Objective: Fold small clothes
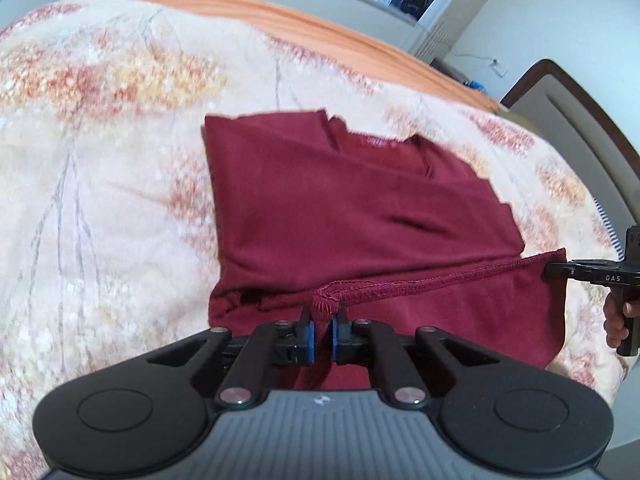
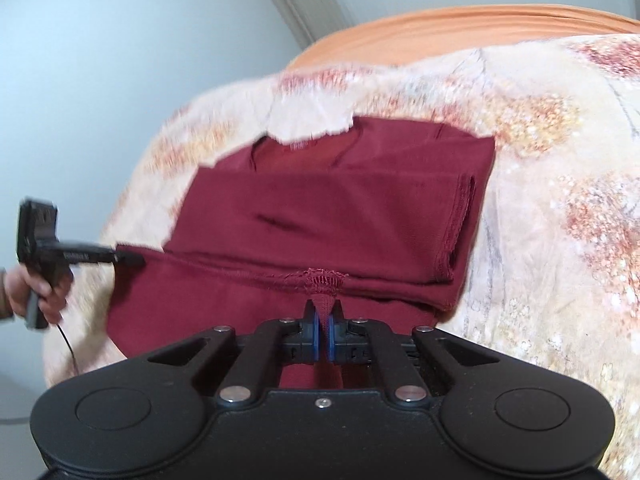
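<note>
Two tongs, left (image 1: 322,326) and right (image 2: 323,330), pinch one maroon shirt's (image 1: 340,208) hem.

One dark red garment (image 1: 360,208) lies in the middle of the frame. Two grippers are in view, the left gripper (image 1: 322,320) and the right gripper (image 2: 322,320). One floral blanket (image 1: 100,160) covers one bed, with one orange sheet (image 1: 320,28) at upper right.

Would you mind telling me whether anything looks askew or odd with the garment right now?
Nothing looks damaged. The maroon shirt lies partly folded on the floral blanket; its hem bunches where the left gripper and right gripper pinch it.
</note>
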A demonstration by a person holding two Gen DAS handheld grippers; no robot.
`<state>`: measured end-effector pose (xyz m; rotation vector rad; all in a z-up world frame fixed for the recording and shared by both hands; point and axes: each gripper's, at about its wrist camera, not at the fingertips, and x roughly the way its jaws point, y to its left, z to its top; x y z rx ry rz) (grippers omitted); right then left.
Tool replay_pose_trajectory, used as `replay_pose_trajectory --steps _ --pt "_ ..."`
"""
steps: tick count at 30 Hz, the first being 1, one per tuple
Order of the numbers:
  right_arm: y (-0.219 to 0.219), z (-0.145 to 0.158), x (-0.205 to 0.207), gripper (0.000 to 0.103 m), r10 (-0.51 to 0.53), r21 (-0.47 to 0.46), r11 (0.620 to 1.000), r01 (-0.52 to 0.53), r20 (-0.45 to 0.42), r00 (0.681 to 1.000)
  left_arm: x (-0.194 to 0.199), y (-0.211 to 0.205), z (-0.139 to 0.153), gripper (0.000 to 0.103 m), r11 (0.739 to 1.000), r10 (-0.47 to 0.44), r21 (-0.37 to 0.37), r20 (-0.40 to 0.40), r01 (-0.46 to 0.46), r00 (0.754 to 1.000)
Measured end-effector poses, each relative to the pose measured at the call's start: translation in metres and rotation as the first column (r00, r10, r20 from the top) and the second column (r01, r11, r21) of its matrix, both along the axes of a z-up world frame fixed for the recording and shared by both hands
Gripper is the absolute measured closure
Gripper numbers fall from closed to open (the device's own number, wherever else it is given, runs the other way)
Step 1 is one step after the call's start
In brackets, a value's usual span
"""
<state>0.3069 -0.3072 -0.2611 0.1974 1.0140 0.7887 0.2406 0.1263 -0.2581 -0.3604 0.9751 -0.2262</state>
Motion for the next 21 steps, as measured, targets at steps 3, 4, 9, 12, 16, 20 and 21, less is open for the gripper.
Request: replay_pose_trajectory --steps 3,4,9,12,16,20,21 --pt "-0.003 0.009 0.005 0.1 -0.025 0.031 0.999 0.024 0.013 1.0 0.004 0.001 0.008 0.096 1.0 0.006 -0.009 0.028 -0.006 1.0" --pt "-0.003 0.012 0.007 0.1 -0.03 0.039 0.999 0.029 0.014 0.999 0.006 0.002 0.01 0.097 1.0 0.015 -0.014 0.035 -0.014 0.999" --pt "-0.006 0.03 0.02 0.1 -0.056 0.09 0.995 0.052 0.042 0.998 0.017 0.011 0.023 0.097 0.996 0.067 -0.063 0.085 -0.062 0.994" --pt "-0.005 0.043 0.037 0.1 -0.072 0.107 0.992 0.064 0.072 0.995 0.032 0.016 0.034 0.097 0.995 0.086 -0.069 0.118 -0.078 0.989" --pt "0.0 0.052 0.07 0.1 -0.08 0.111 0.991 0.069 0.098 0.992 0.063 0.023 0.044 0.097 0.994 0.094 -0.062 0.151 -0.086 0.984" --pt "0.008 0.052 0.109 0.1 -0.101 0.097 0.991 0.09 0.116 0.988 0.1 0.028 0.05 0.097 0.994 0.109 -0.043 0.176 -0.103 0.978" --pt "0.01 0.051 0.121 0.1 -0.111 0.094 0.99 0.101 0.115 0.987 0.111 0.028 0.05 0.097 0.993 0.115 -0.035 0.179 -0.11 0.977"
